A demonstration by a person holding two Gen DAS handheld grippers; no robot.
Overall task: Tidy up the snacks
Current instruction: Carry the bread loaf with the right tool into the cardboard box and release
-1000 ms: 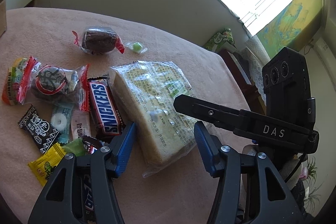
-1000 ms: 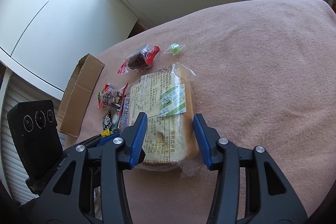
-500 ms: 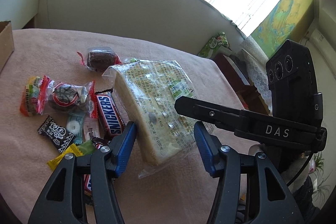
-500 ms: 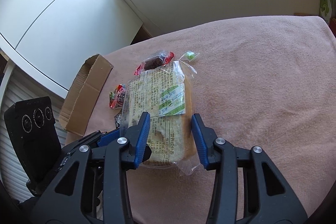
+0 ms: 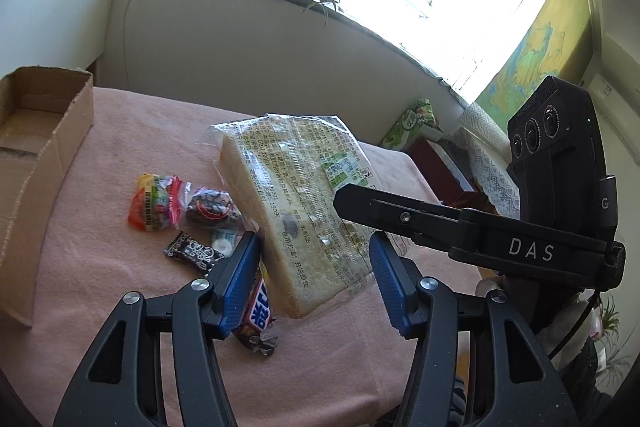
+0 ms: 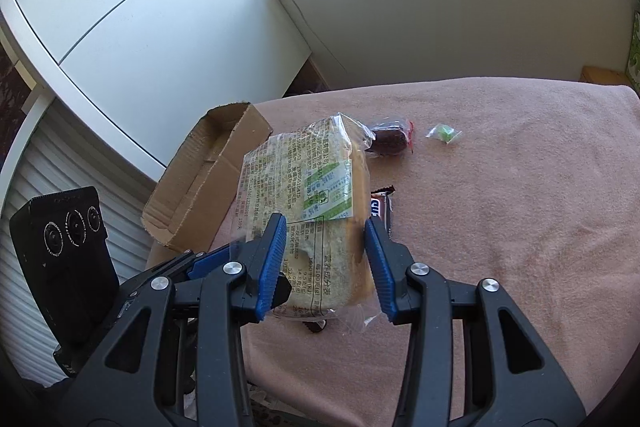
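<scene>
A clear bag of sliced bread [image 5: 288,187] [image 6: 304,179] hangs tilted above the pink cloth, clear of the snack pile. My right gripper [image 6: 325,227] is shut on its near end, a blue pad pressed on each side. My left gripper [image 5: 314,247] straddles the same end, and the bread spans the gap between its pads. One finger [image 5: 400,217] of the right gripper crosses the bag in the left wrist view. Below lie a Snickers bar [image 5: 258,311] [image 6: 380,207], a red and yellow packet [image 5: 154,203], a dark cake packet [image 5: 210,205] and a black candy [image 5: 192,251].
An open cardboard box [image 5: 40,131] [image 6: 208,163] stands at the table's left edge. A dark cake in a red wrapper [image 6: 388,143] and a green candy [image 6: 442,133] lie further back. White cabinets stand beyond the box, with a wall and windowsill behind the table.
Both grippers have risen with the bread bag between them, so it has left the cloth. The snacks look smaller below, and the cardboard box has come into the left wrist view.
</scene>
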